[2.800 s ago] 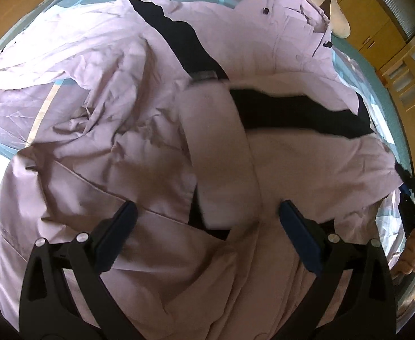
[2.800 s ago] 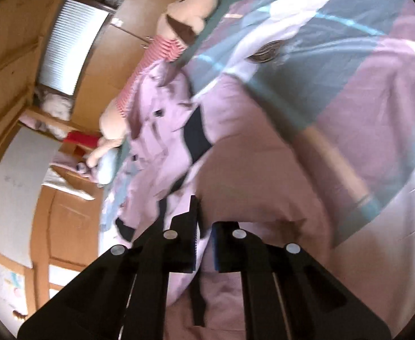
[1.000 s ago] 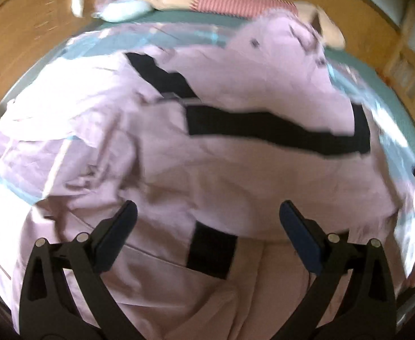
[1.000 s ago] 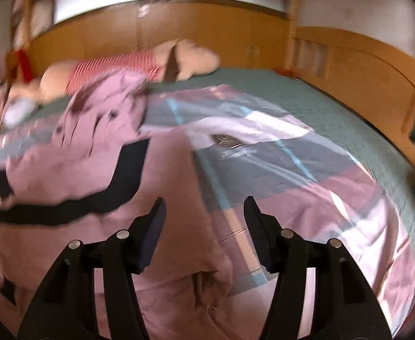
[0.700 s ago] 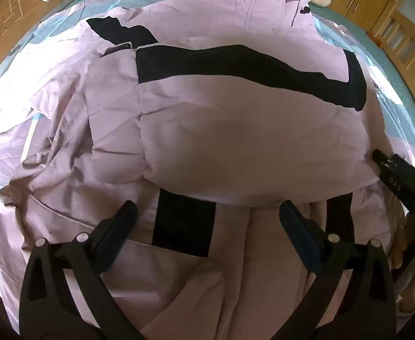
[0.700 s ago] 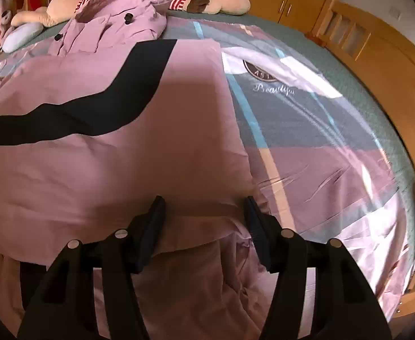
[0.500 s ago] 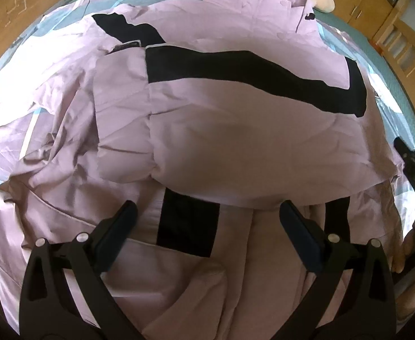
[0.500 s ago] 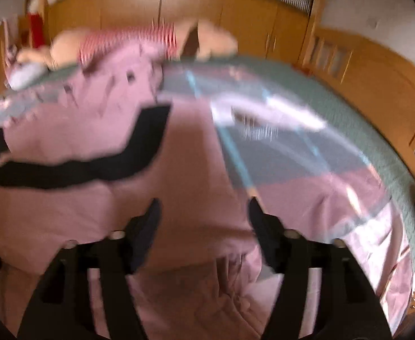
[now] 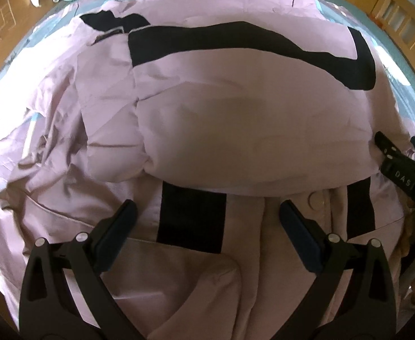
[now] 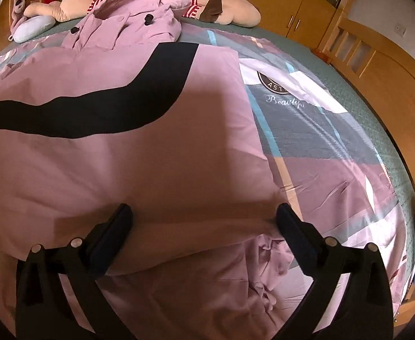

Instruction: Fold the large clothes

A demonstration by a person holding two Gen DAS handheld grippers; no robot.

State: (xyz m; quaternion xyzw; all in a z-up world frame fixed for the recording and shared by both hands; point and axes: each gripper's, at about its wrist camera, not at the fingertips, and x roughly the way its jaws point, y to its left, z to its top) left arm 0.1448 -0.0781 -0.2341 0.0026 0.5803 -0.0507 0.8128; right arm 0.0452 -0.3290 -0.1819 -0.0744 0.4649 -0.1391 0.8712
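A large lilac coat (image 9: 235,119) with black bands lies spread on the bed; its right half is folded over the middle, hood at the far end. It also fills the right wrist view (image 10: 128,153). My left gripper (image 9: 207,218) is open and empty above the coat's lower front, near a black patch (image 9: 190,218). My right gripper (image 10: 203,221) is open and empty above the folded panel's near edge. The right gripper also shows in the left wrist view (image 9: 400,170) at the coat's right edge.
The bed has a patterned pink, grey and blue cover (image 10: 320,130). A striped plush toy (image 10: 218,2) and a pale blue pillow (image 10: 34,27) lie at the head. Wooden cupboards (image 10: 292,5) and a wooden bed frame (image 10: 377,65) stand beyond.
The right gripper, shut on the coat 2.8 s ago, has opened and let it go. The folded panel has settled flat. Both views have steadied and shifted slightly.
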